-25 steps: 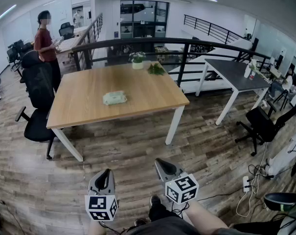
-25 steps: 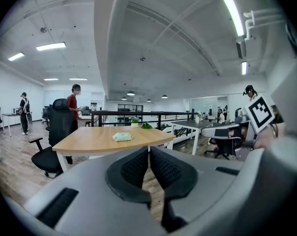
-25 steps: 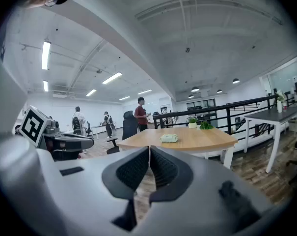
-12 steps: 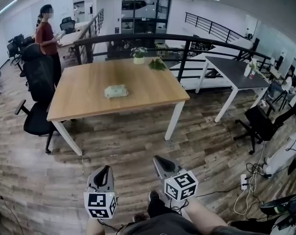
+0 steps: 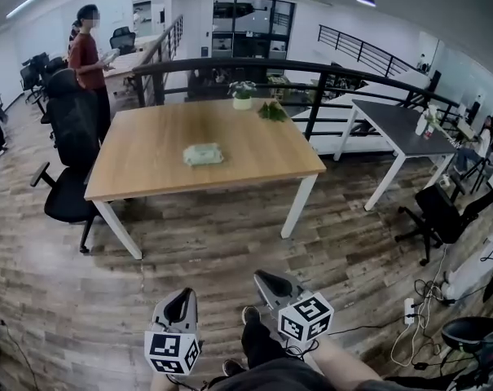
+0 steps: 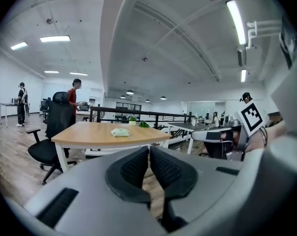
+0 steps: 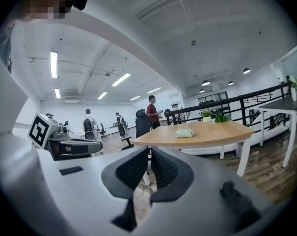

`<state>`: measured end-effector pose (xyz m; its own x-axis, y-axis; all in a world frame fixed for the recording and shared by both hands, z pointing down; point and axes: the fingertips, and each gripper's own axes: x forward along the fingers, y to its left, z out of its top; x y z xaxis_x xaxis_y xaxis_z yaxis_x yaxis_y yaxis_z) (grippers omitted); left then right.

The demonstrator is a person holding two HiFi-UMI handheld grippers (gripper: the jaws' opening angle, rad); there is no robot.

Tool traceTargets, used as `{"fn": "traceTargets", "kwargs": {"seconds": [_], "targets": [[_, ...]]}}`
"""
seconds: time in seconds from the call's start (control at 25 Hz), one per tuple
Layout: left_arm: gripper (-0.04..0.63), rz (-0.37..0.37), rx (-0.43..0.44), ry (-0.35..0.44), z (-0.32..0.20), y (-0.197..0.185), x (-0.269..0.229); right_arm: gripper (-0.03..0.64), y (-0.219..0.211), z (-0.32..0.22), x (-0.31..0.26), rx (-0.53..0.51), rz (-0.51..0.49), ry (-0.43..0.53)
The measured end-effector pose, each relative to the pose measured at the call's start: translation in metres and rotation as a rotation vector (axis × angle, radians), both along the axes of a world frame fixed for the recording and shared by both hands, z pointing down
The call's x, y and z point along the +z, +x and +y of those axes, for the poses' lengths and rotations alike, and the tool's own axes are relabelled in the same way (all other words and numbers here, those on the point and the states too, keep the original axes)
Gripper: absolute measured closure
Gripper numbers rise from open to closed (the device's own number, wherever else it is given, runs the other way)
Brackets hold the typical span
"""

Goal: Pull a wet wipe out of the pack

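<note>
Far from the surface [image 5: 148, 165], the left gripper [image 5: 182, 295] and right gripper [image 5: 263, 278] had empty fingers [image 6: 133, 170] pressed together, so nearing the pack [image 5: 203, 154] squarely before spreading them seemed wisest.

A pale green wet wipe pack [image 5: 203, 154] lies flat near the middle of a light wooden table [image 5: 254, 149], its long side running left to right in the head view. It looks soft and slightly puffed. Its flap is too small to make out.
</note>
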<state>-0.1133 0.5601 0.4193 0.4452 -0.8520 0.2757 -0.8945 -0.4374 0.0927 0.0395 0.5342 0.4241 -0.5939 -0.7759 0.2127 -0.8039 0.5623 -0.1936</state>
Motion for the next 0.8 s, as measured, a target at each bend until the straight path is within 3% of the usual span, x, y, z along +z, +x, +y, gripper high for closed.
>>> {"fn": "traceTargets", "kwargs": {"seconds": [0.44, 0.8], "targets": [[0.569, -0.091, -0.032, 0.024, -0.064, -0.012, 0.007, 0.586, -0.014, -0.068, 0.028, -0.054, 0.031, -0.064], [0.569, -0.130, -0.016, 0.025, -0.165, 0.016, 0.009, 0.586, 0.022, -0.173, 0.031, -0.012, 0.001, -0.102]]}}
